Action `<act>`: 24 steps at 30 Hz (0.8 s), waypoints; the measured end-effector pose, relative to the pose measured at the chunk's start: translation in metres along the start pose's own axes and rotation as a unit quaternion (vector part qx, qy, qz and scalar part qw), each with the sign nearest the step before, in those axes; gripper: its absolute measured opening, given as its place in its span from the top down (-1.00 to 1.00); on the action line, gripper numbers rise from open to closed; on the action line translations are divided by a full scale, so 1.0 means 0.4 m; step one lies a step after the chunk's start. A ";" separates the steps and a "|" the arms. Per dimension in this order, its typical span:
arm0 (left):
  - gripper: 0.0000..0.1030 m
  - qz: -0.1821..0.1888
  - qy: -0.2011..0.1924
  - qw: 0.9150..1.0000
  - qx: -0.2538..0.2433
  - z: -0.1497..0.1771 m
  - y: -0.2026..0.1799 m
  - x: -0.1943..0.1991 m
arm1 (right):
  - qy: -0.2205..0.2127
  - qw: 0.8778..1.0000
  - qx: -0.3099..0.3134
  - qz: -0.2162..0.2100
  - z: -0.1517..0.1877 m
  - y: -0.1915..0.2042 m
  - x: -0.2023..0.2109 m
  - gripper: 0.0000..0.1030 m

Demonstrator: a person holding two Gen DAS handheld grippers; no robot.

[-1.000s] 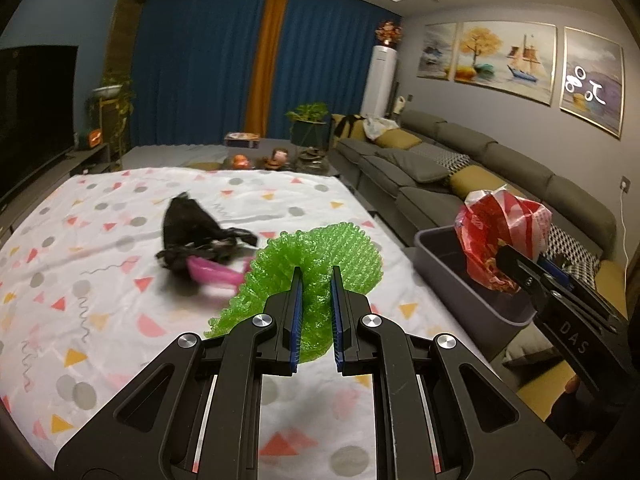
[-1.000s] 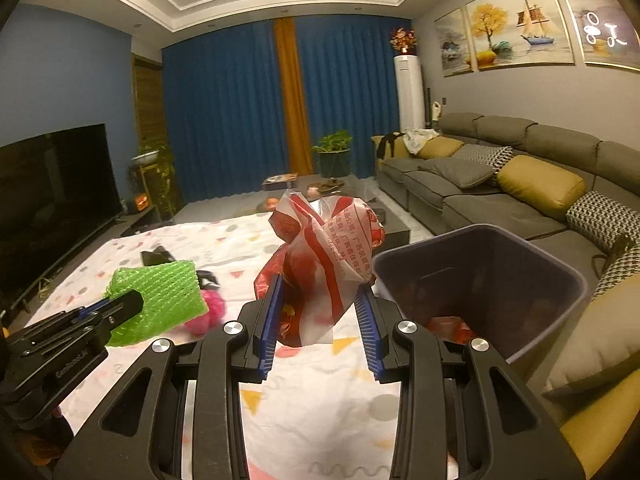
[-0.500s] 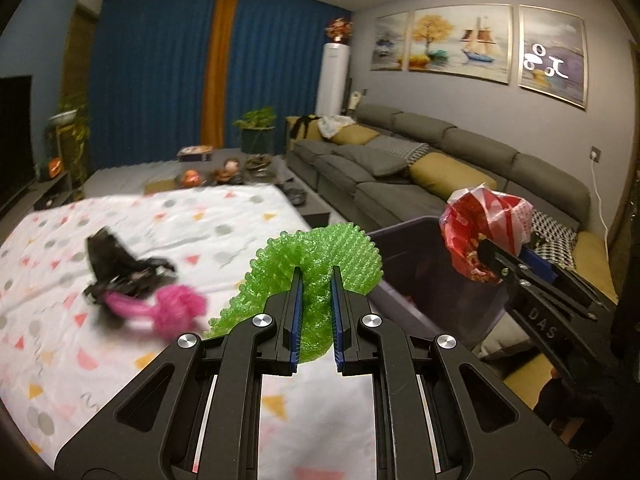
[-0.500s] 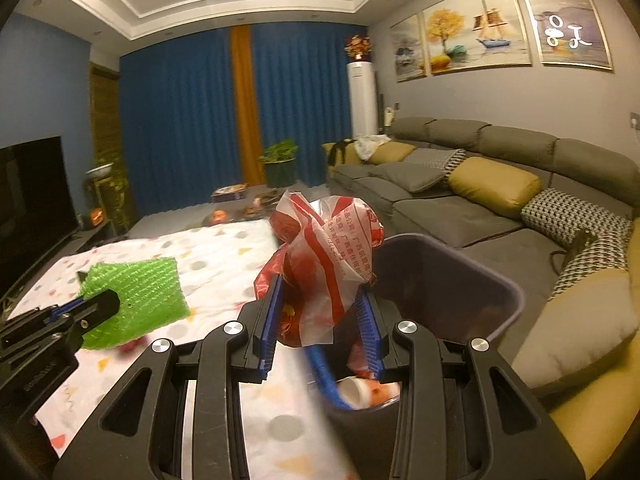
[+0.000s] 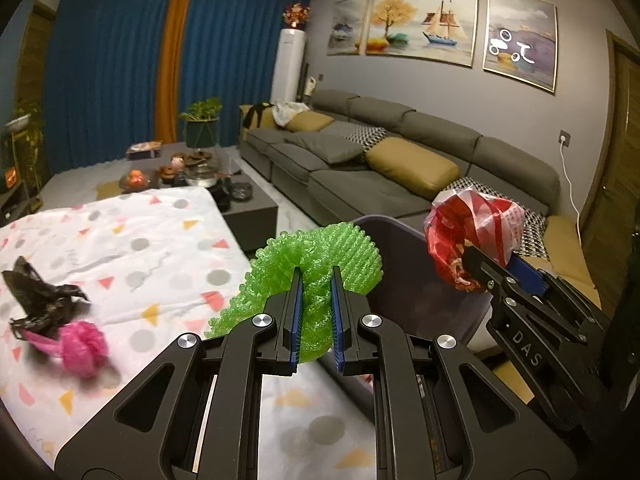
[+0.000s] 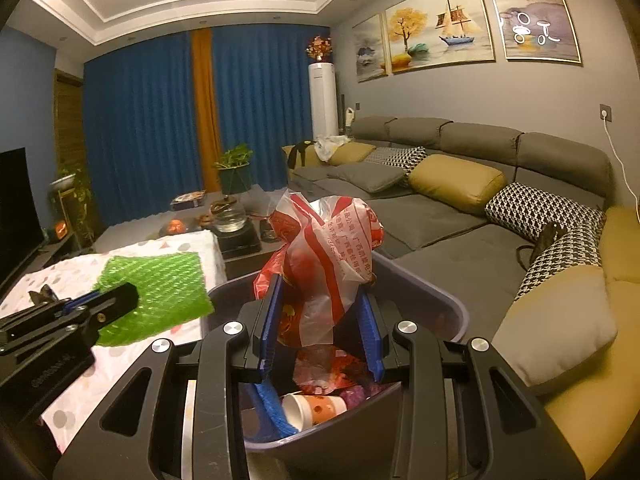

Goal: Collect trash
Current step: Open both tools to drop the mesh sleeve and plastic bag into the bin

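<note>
Now left fingers (image 5: 314, 280) clamp one green foam net (image 5: 316, 252); right fingers (image 6: 320, 300) clamp one red-white bag (image 6: 332, 248) above bin (image 6: 452, 304).

Grey sofa (image 6: 460, 216) with yellow cushions (image 6: 456, 182), blue curtains (image 6: 256, 120), three paintings (image 6: 440, 20)

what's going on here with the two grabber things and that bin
A person is clearing trash off a table with a gripper in each hand. The left gripper is clamped on a green foam net, and the right gripper holds a crumpled red and white plastic bag over the grey bin, which already holds a paper cup and other scraps. A black bag and a pink net lie on the patterned tablecloth.
</note>
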State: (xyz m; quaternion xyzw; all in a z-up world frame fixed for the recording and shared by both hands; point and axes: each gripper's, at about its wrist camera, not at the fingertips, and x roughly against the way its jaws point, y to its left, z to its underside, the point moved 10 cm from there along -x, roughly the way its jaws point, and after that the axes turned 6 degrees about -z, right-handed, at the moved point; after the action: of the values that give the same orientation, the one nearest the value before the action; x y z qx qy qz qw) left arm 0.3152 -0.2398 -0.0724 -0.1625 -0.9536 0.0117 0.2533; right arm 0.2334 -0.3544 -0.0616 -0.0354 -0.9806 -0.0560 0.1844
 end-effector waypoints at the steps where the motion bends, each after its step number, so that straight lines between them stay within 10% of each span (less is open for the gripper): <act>1: 0.78 0.004 0.003 1.000 -0.001 0.000 -0.008 -0.011 | 0.000 1.000 0.000 0.002 0.003 -0.005 0.000 0.29; 24: 0.73 0.045 0.017 0.999 -0.015 0.014 -0.057 -0.097 | 0.004 1.000 0.000 0.019 -0.012 -0.031 -0.050 0.18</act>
State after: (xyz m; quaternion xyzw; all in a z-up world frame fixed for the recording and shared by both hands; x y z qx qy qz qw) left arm 0.3375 -0.2733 -0.0934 -0.2096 -0.9408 0.0062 0.2662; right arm 0.2527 -0.3684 -0.0656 -0.0535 -0.9791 -0.0531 0.1888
